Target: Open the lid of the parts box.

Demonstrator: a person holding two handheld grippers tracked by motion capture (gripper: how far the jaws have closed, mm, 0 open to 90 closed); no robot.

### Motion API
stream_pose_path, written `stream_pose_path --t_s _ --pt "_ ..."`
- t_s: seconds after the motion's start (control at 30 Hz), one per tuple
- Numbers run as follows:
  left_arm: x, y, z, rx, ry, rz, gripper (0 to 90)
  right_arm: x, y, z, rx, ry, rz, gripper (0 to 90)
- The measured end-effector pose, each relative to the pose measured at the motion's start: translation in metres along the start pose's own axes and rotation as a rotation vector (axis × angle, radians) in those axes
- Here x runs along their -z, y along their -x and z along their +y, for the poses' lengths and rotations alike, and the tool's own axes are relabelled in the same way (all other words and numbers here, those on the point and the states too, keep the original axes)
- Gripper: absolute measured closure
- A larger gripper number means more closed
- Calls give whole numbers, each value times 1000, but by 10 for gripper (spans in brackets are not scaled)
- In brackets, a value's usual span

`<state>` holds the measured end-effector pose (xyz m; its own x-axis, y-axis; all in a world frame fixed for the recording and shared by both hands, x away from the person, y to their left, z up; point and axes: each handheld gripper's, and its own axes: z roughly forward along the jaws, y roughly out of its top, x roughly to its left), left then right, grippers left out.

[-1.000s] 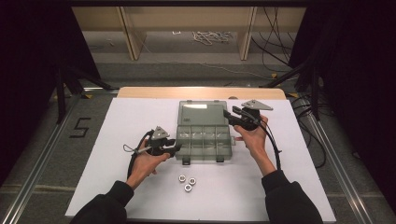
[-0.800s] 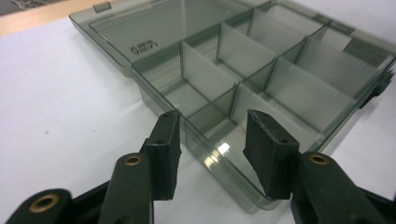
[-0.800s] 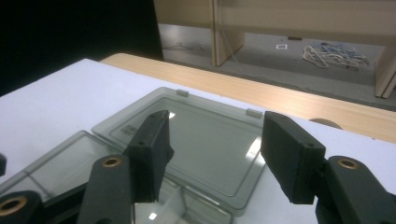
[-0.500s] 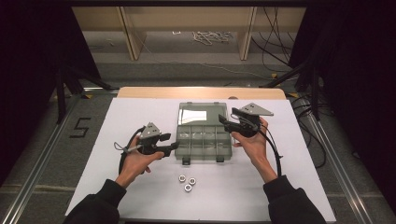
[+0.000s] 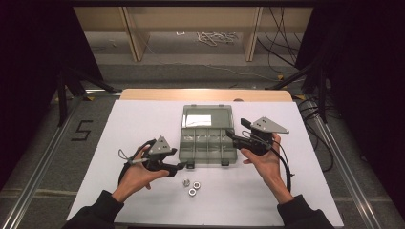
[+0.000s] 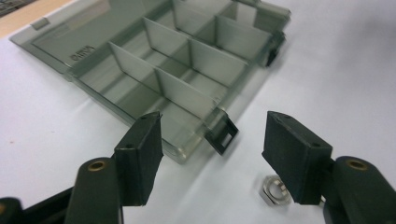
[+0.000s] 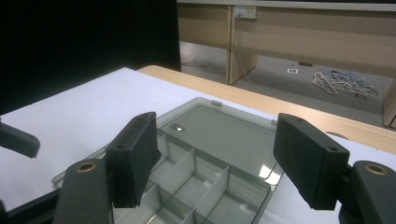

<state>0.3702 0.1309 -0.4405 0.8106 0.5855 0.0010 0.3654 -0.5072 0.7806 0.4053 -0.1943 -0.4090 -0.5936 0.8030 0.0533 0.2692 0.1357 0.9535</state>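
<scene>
The compartment box (image 5: 208,135) is lying open on the white table cover (image 5: 143,124), its clear lid folded flat toward the far edge, so the opening step is judged done. Its compartments are being shown empty in both gripper views. Three hex nuts (image 5: 191,185) are still lying loose just in front of the box's near edge, so the sorting into compartments is judged yet to be started.

The left gripper (image 5: 180,166) is being held just off the box's near left corner, its jaws having just been opening and now spread wide with nothing between them; one nut (image 6: 274,189) is being seen beside its jaw, near the box's black latch (image 6: 222,136). The right gripper (image 5: 230,135) is being held at the box's right side, jaws likewise just opened and spread, nothing being pinched.

Beyond the box, a wooden table edge (image 5: 205,94) is being shown past the cover. Farther behind the box, wooden panels (image 5: 191,19), a grey floor with a coil of pale cord (image 5: 217,36) and dark cables (image 5: 279,47) are being seen.
</scene>
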Motion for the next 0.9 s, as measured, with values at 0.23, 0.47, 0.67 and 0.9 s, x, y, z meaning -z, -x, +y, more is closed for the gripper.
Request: stream_pose_path --t_s 0.23,0.47,0.67,0.9 --pt "-1 10 -2 -27 -16 -25 351 22 -7 -8 -7 35 16 299" --pt "-3 14 -3 -57 -51 -31 350 35 -13 -15 -8 16 30 293" --pt "-5 14 -4 -78 -88 -27 345 42 -18 -20 -2 21 36 286" --pt "-6 16 -3 -113 -114 -33 336 48 -23 -27 20 48 55 265"
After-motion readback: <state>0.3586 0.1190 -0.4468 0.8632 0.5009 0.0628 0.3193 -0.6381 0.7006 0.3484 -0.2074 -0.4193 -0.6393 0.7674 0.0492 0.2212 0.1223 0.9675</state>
